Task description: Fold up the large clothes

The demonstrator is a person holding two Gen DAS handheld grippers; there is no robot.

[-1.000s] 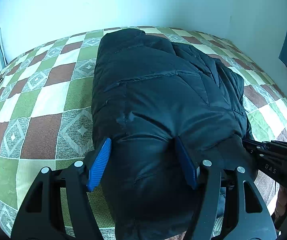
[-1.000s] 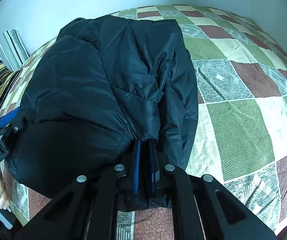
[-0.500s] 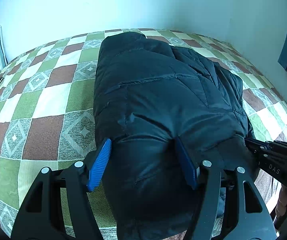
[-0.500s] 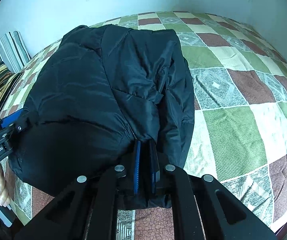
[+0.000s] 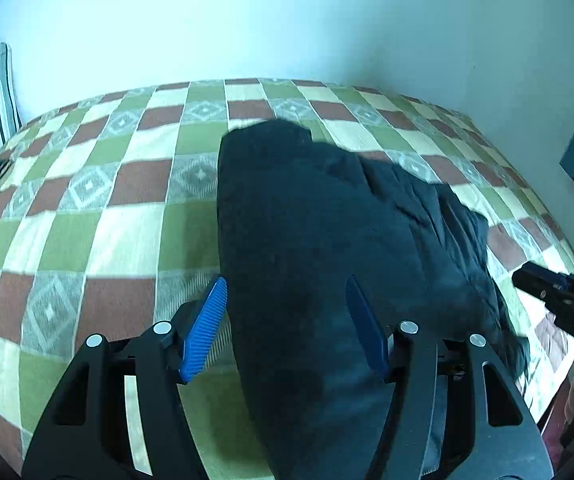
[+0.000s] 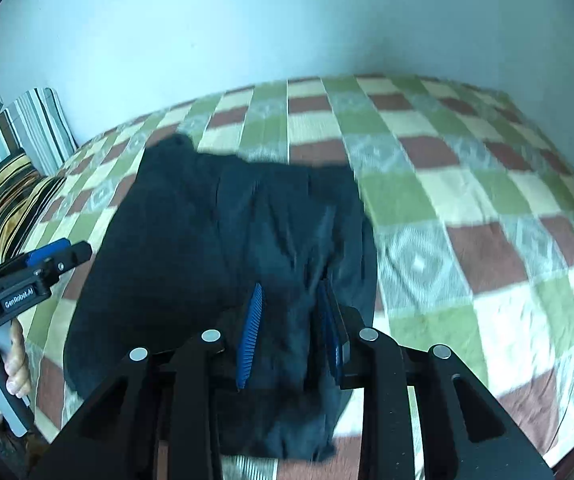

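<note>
Now the folded, puffy dark-navy quilted jacket (image 5: 319, 248) lies on the checked green-brown-cream bed (image 5: 99, 208), its long axis running away from both grippers, left gripper (image 5: 287, 324) and right gripper (image 6: 291, 328) each with jaws apart astride its near edge.

The jacket (image 5: 311, 240) was a dark, puffy, quilted garment, folded into a thick bundle that lay on the checked bedspread (image 5: 87, 240) with its long side running away from the near edge toward the wall. Its near end (image 6: 287, 420) hung over the edge of the bed, and its right side showed loose creased layers stacked along the fold. Both views were blurred, so seams and fastenings could not be made out.
</note>
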